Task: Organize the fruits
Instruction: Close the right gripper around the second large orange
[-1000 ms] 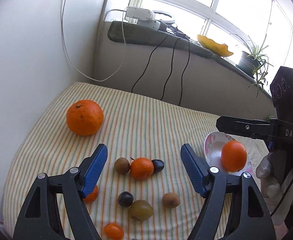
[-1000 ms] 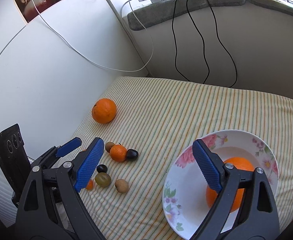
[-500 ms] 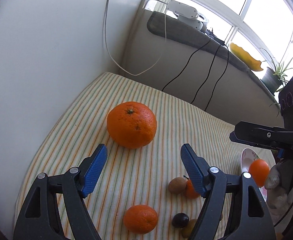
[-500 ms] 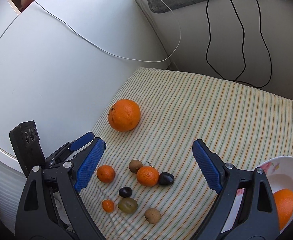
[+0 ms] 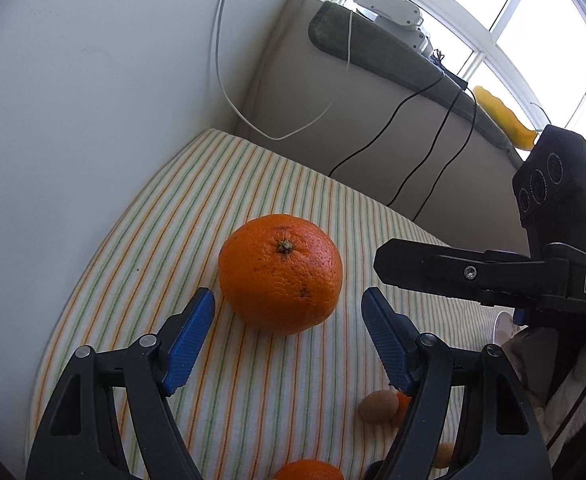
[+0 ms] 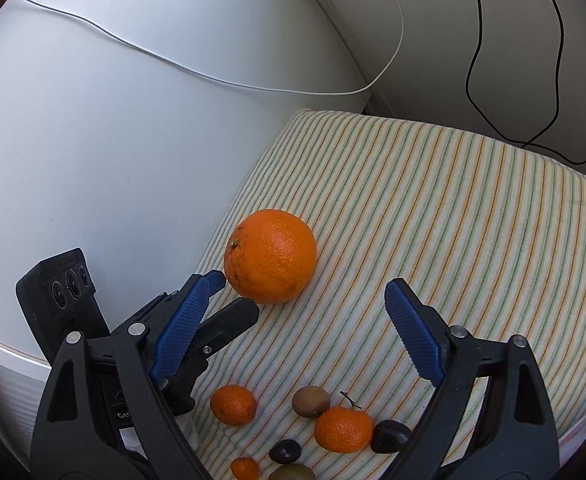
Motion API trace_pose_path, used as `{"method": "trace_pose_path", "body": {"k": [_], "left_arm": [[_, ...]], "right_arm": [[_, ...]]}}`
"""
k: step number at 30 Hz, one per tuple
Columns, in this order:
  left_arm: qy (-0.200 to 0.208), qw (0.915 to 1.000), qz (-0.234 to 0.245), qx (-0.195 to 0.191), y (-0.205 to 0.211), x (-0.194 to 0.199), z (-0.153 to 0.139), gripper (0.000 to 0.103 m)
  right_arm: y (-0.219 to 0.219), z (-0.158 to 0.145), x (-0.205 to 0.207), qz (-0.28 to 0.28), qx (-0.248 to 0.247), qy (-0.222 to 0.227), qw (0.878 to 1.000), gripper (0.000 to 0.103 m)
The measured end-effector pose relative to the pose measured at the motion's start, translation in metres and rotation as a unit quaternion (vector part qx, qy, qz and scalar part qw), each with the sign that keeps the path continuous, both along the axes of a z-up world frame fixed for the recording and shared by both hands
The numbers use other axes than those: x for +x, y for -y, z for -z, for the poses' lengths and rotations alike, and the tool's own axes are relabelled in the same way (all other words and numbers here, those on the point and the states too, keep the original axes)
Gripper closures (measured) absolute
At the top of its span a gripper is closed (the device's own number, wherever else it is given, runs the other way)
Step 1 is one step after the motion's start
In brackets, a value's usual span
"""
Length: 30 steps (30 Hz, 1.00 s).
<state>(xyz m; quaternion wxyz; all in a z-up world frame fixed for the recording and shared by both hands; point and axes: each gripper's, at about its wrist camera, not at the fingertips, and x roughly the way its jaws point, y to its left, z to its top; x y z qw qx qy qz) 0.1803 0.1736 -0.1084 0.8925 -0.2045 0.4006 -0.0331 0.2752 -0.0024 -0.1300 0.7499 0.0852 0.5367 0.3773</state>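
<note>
The large orange (image 5: 280, 274) sits at the centre of the left wrist view, on the striped cloth (image 5: 197, 208) that covers the counter, close to the white wall at frame left. The left gripper (image 5: 288, 309) has its jaws wide apart and empty, their blue pads flanking the near side of the fruit without touching it. The right gripper (image 6: 305, 292) is also spread wide and holds nothing; in its own view the orange lies upper left of centre, with the left gripper's tips just beside it. The orange looks firm, round and fairly heavy for its kind, with a pebbled rind that should give the ribbed pads good purchase, yet it can roll on the soft cloth if nudged off-centre. The best hold is probably across its widest middle, pads on opposite sides, stem scar up. Small mandarins (image 6: 233, 405), a brown kiwi (image 6: 311, 401) and dark plums (image 6: 389, 436) lie grouped at the bottom of the right wrist view.
</note>
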Motion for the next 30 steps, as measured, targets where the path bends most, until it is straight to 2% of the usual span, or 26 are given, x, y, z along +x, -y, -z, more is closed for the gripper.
{"method": "trace_pose_path", "body": {"k": [14,17,22,27,30], "left_arm": [[-0.015,0.9998,0.012,-0.005,0.000,0.014,0.011,0.027],[-0.015,0.9998,0.012,-0.010,-0.002,0.015,0.012,0.027],[-0.016,0.9998,0.012,-0.008,-0.004,0.016,0.014,0.030],[-0.013,0.9999,0.010,-0.003,-0.003,0.016,0.014,0.030],[-0.012,0.9999,0.011,-0.002,-0.003,0.015,0.013,0.031]], "right_arm": [[-0.042,0.027,0.023,-0.010,-0.003,-0.029,1.000,0.014],[-0.046,0.029,0.023,-0.016,-0.004,-0.036,0.999,0.022],[-0.053,0.037,0.030,-0.017,0.005,-0.049,0.999,0.025],[-0.050,0.039,0.031,-0.023,0.029,-0.065,0.997,0.039],[-0.050,0.037,0.029,-0.025,0.023,-0.063,0.997,0.040]]}}
